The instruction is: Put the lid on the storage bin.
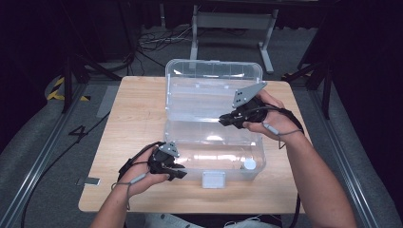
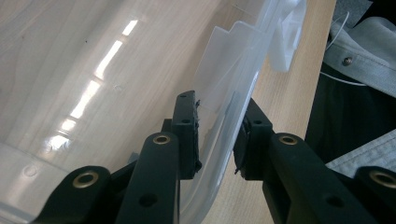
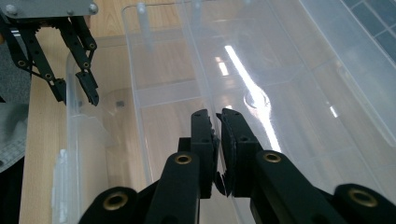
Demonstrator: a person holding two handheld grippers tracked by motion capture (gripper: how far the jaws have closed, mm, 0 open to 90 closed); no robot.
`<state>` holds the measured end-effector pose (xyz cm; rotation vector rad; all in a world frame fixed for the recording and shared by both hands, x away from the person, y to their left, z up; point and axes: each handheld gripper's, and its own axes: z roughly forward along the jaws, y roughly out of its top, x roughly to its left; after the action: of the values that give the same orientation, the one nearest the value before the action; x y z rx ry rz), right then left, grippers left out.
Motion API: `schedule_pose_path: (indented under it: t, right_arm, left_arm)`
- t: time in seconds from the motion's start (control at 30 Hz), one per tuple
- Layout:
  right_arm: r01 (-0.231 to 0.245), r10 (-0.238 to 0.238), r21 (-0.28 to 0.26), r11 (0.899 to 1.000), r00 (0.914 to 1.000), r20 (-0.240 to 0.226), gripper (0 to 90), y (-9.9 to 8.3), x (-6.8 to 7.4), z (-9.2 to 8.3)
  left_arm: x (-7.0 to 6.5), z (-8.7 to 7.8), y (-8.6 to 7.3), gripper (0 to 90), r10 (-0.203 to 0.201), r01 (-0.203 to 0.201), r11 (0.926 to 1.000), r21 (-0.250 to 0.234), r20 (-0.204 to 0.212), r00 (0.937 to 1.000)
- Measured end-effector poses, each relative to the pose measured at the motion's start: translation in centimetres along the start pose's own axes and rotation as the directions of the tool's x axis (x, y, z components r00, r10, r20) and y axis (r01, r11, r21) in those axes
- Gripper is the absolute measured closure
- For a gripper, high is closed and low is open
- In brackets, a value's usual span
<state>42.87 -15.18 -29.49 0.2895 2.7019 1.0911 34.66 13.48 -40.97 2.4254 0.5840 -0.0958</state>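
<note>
Clear plastic storage box (image 1: 214, 142), lid raised, at the centre of the light wooden desk (image 1: 128, 123). Left gripper (image 1: 172, 167) pinches the box's front-left rim (image 2: 229, 126); right gripper (image 1: 227, 120), jaws pressed nearly together, hangs over the box's hinge line. Steadying step, likely; next, the right must catch the lid (image 1: 214, 78).

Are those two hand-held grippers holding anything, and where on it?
The left hand-held gripper straddles the clear box's front wall near a corner. The right hand-held gripper is nearly shut over the box, holding nothing visible.
</note>
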Motion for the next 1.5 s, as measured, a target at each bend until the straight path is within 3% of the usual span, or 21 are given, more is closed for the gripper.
schedule_pose_path:
  t: [1.5]
  right_arm:
    - [0.051, -0.050, 0.028, 0.998, 0.9974, -0.052, 83.4, -0.8, 3.1, -0.3]
  left_arm:
    - [0.0, 0.0, 0.0, 73.1, -0.003, 0.003, 1.0000, -0.001, 0.003, 1.0000]
